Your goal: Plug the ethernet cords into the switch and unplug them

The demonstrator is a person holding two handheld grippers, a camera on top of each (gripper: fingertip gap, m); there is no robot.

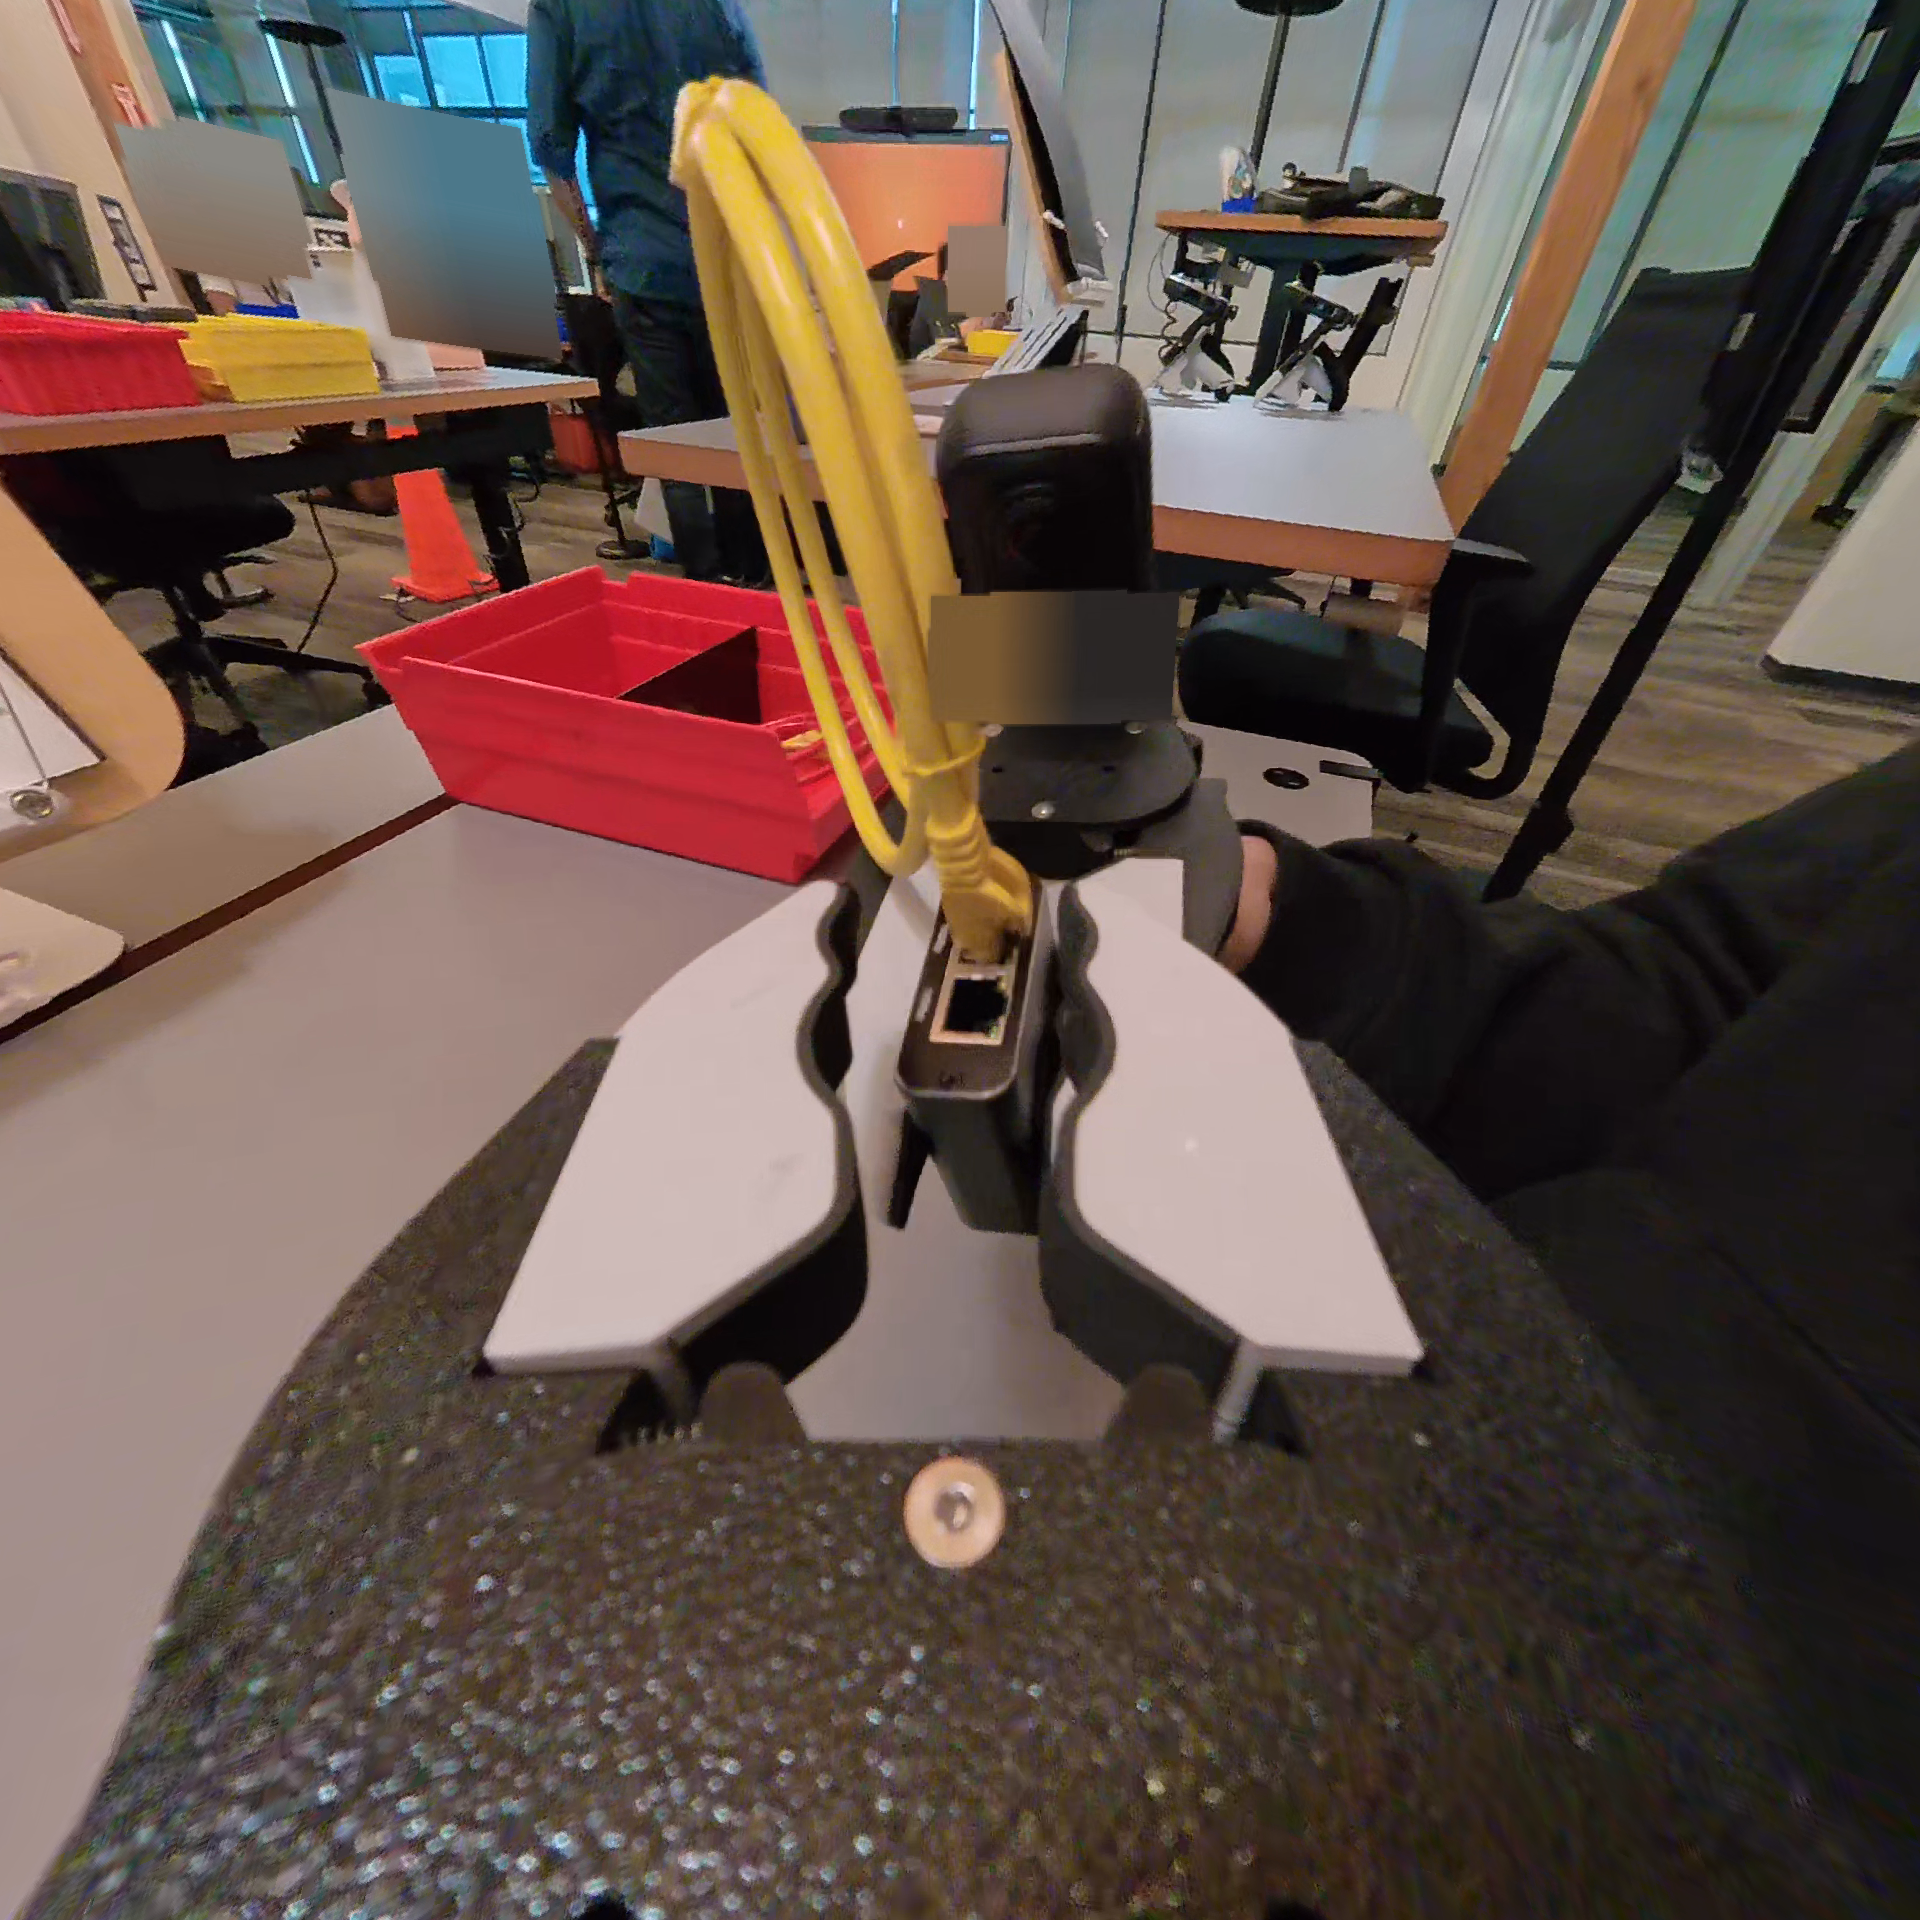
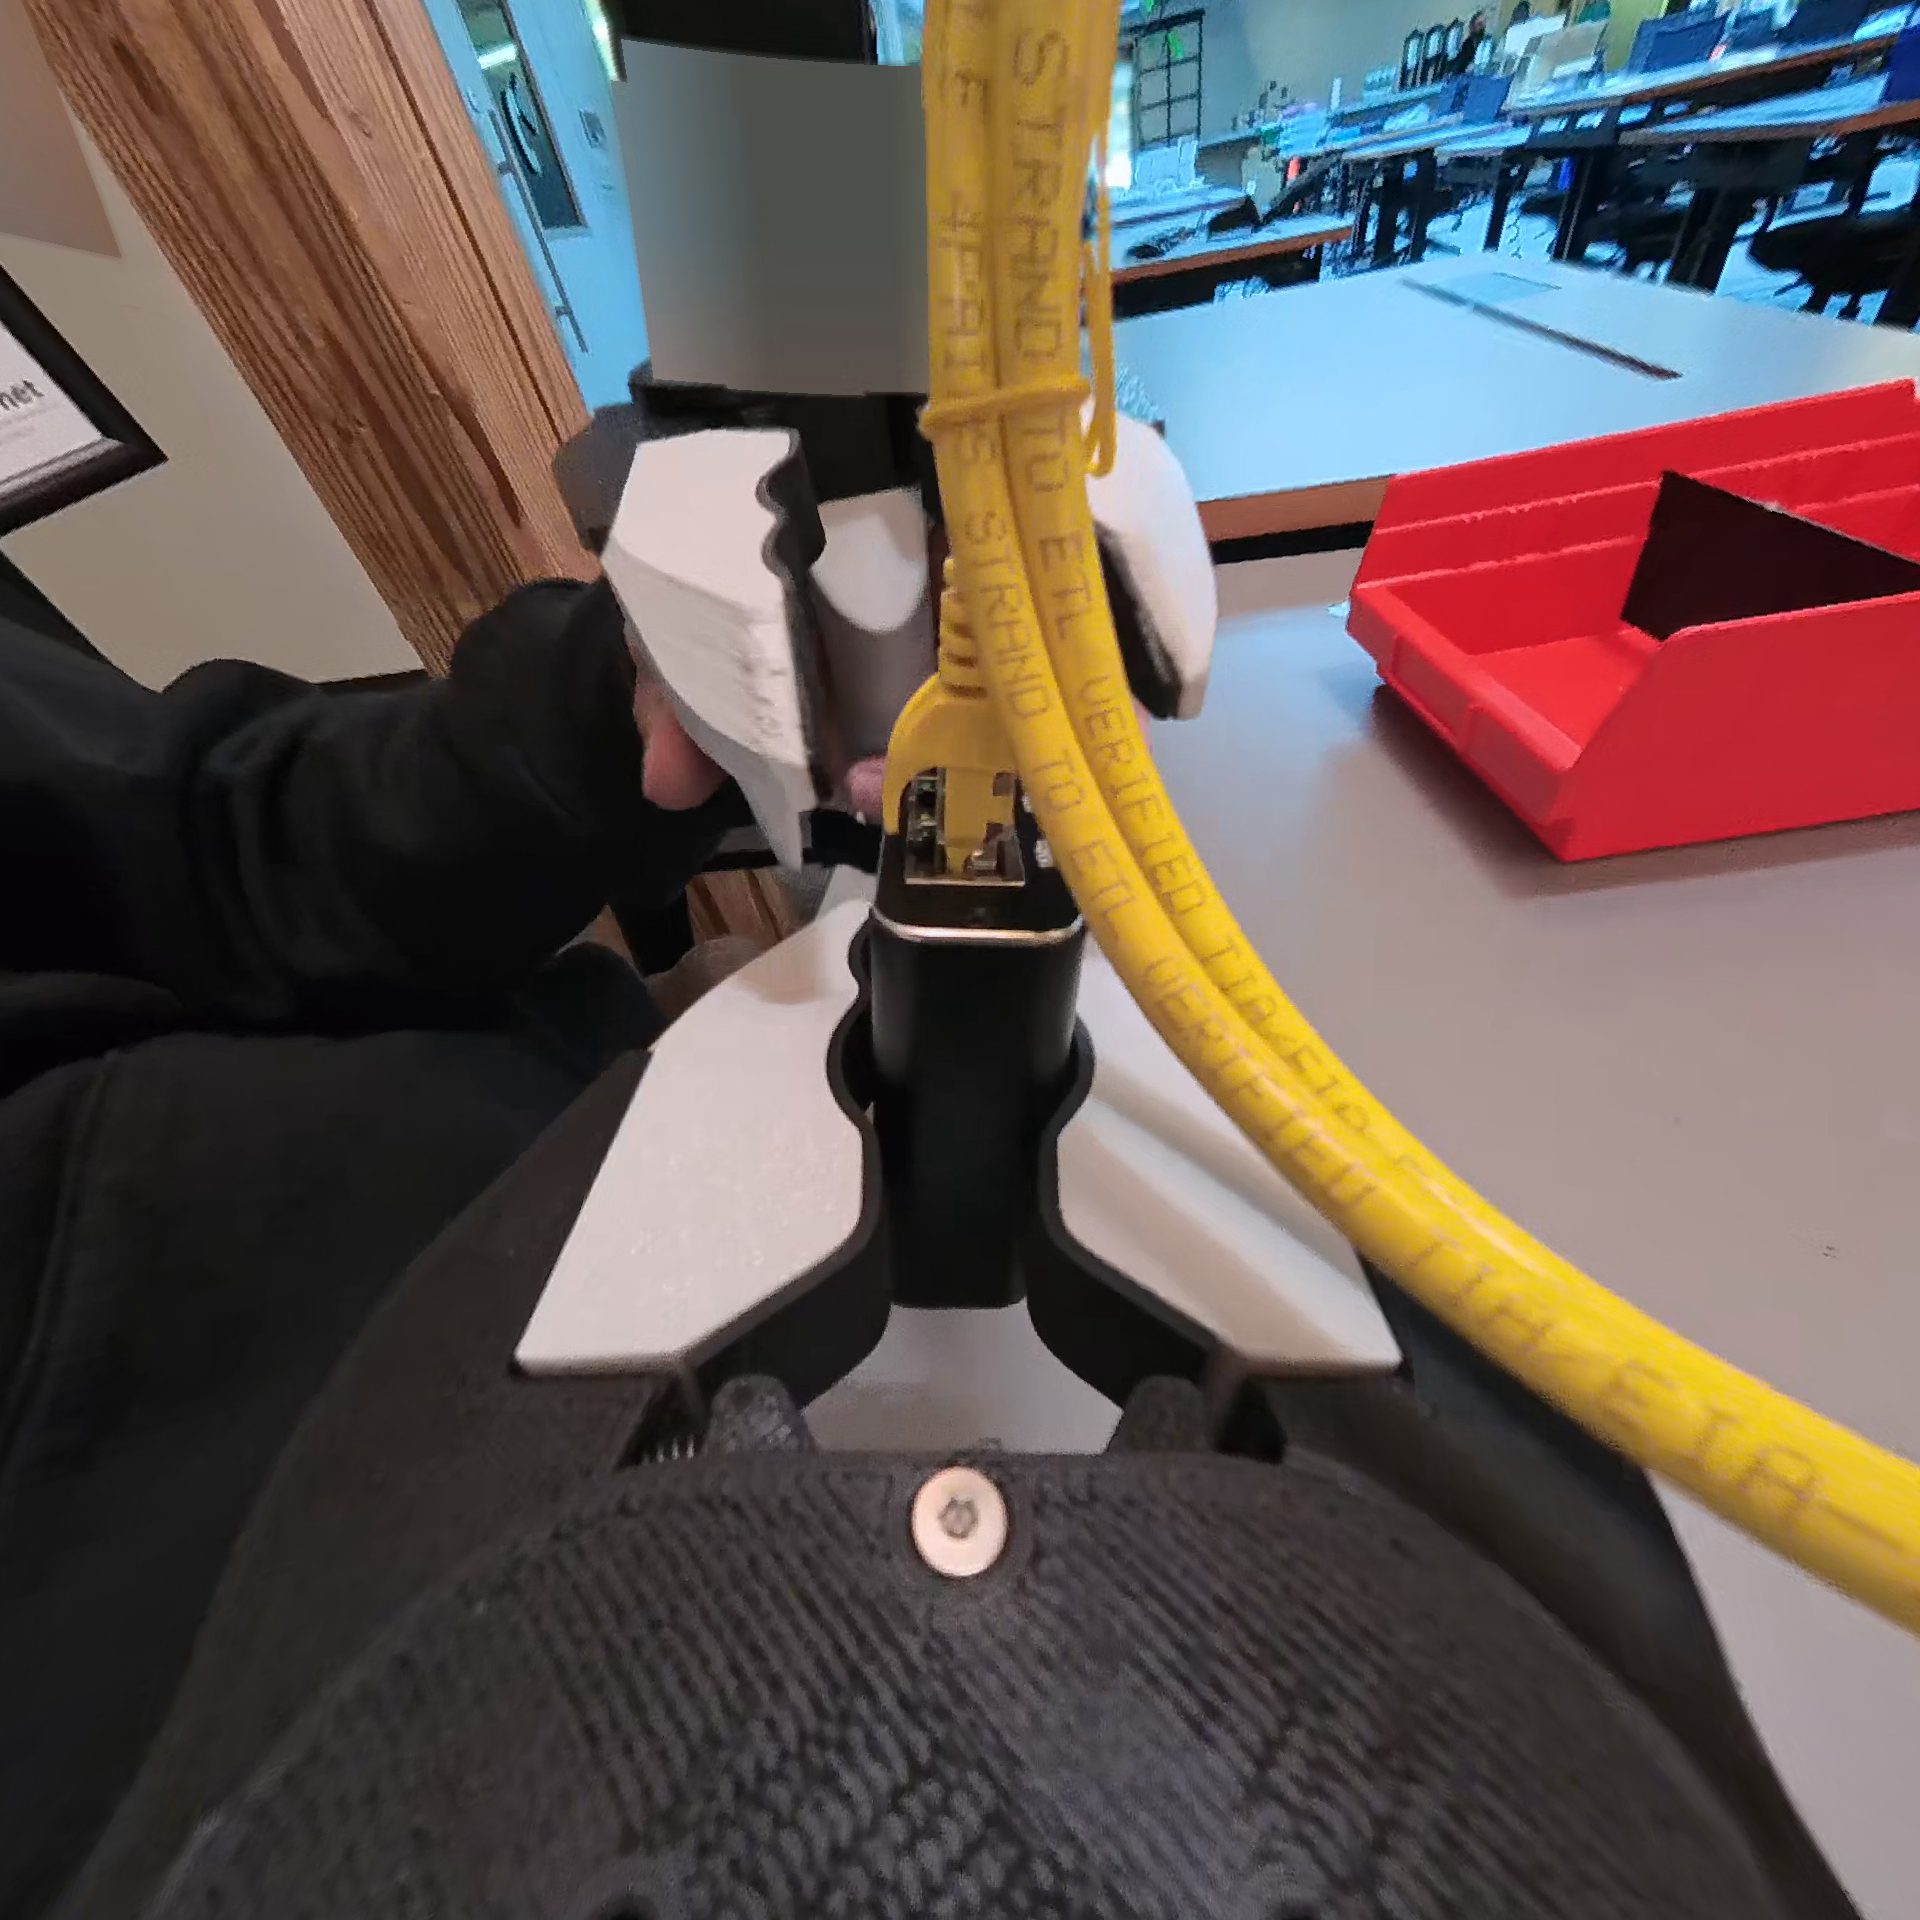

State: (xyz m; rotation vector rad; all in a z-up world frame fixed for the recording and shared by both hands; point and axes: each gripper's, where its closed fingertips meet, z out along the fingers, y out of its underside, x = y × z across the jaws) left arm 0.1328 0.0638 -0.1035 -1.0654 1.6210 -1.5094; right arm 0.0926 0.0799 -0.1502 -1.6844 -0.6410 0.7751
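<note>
At frame centre we see our left hand-held gripper [image 1: 951, 1049] and right hand-held gripper [image 2: 966, 1081] both clenched on the small black switch [image 1: 971, 1101], held above the grey bench [image 1: 312, 1039]. Its near port is empty. In the far port sits the plug of a yellow ethernet cord [image 1: 800, 436], whose tied loops arch up; a red bin [image 1: 603, 717] lies beyond.

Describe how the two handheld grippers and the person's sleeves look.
Each gripper, left and right, has two broad pale-grey fingers with wavy black inner pads, on a speckled black foam-like body with a silver screw at the centre. A rounded black camera tops the right gripper. The person wears black sleeves and apparently black fingerless gloves.
</note>
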